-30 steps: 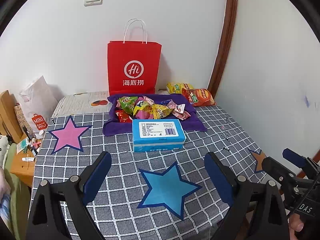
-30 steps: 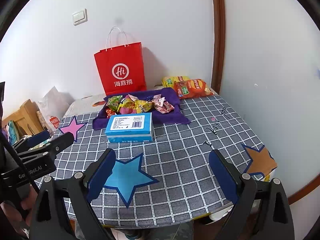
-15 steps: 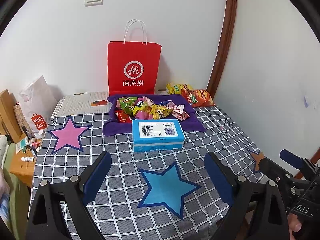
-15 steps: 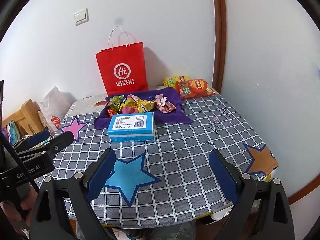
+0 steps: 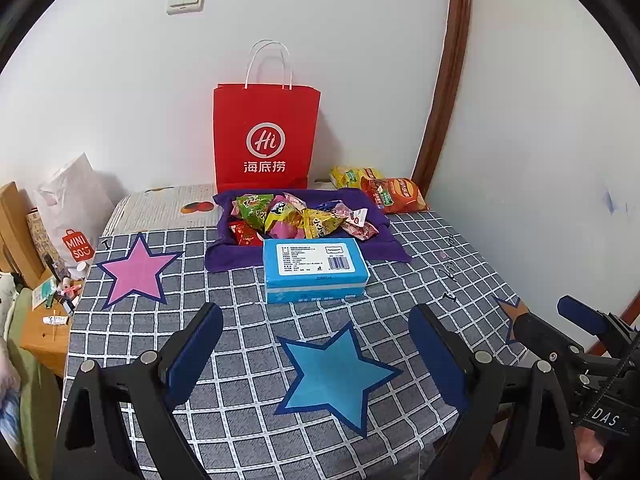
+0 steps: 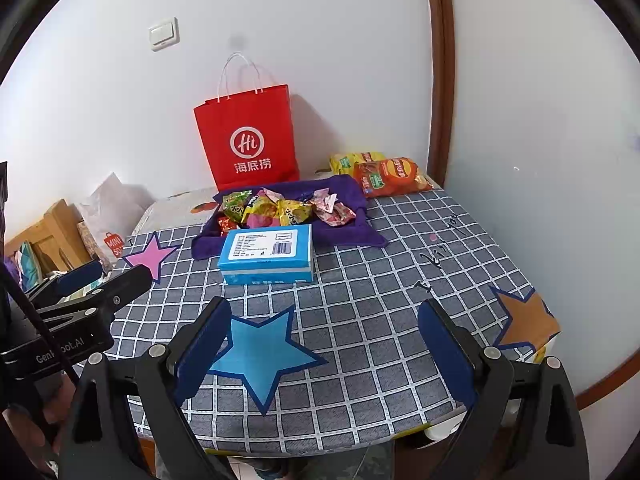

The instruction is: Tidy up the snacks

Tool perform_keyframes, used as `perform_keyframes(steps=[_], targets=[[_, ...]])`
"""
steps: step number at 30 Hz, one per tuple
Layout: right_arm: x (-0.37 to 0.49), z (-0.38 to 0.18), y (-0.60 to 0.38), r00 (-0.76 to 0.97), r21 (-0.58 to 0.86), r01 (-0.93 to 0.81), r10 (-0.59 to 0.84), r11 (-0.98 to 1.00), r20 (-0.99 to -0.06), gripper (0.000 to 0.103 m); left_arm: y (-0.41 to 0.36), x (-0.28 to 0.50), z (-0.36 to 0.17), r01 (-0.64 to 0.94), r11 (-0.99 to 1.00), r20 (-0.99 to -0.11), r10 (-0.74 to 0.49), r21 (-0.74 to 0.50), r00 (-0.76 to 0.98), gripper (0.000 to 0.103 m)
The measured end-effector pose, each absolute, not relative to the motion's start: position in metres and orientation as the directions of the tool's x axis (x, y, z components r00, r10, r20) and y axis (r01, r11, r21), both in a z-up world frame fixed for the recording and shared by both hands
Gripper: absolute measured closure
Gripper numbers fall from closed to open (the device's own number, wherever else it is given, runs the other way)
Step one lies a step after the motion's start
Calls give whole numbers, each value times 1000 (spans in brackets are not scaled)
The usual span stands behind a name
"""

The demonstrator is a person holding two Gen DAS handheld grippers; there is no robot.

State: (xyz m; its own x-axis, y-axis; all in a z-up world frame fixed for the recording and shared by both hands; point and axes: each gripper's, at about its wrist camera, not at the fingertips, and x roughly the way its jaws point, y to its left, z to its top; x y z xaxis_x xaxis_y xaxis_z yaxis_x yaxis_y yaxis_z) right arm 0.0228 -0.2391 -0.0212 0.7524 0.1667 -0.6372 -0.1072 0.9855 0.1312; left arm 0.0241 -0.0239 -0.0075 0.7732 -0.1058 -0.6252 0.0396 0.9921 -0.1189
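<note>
Several small snack packets [image 5: 298, 218] [image 6: 280, 210] lie piled on a purple cloth [image 5: 224, 258] [image 6: 348, 232] at the back of the checked table. A blue box [image 5: 314, 270] [image 6: 267, 254] stands just in front of the cloth. Two chip bags [image 5: 394, 194] [image 6: 390, 176] lie at the back right corner. My left gripper [image 5: 316, 352] is open and empty above the table's front, over a blue star. My right gripper [image 6: 324, 344] is open and empty above the front edge. Each gripper shows at the side of the other's view.
A red paper bag [image 5: 266, 140] [image 6: 248, 140] stands against the back wall. Star patches lie on the tablecloth: pink [image 5: 134, 272], blue [image 5: 334, 372], orange [image 6: 524, 316]. A white bag [image 5: 74, 208] and a cluttered wooden stand [image 5: 44, 320] are left of the table. Walls close the back and right.
Both grippers have drifted very slightly; the view has shifted a little. Nothing on the table has moved and both grippers stay open.
</note>
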Motion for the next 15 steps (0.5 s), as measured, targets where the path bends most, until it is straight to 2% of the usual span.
perform_keyframes(steps=[15], targets=[[22, -22, -239, 754, 142, -107, 174, 984, -634, 10, -26, 23, -7, 37, 993, -622, -100, -114, 776, 9]])
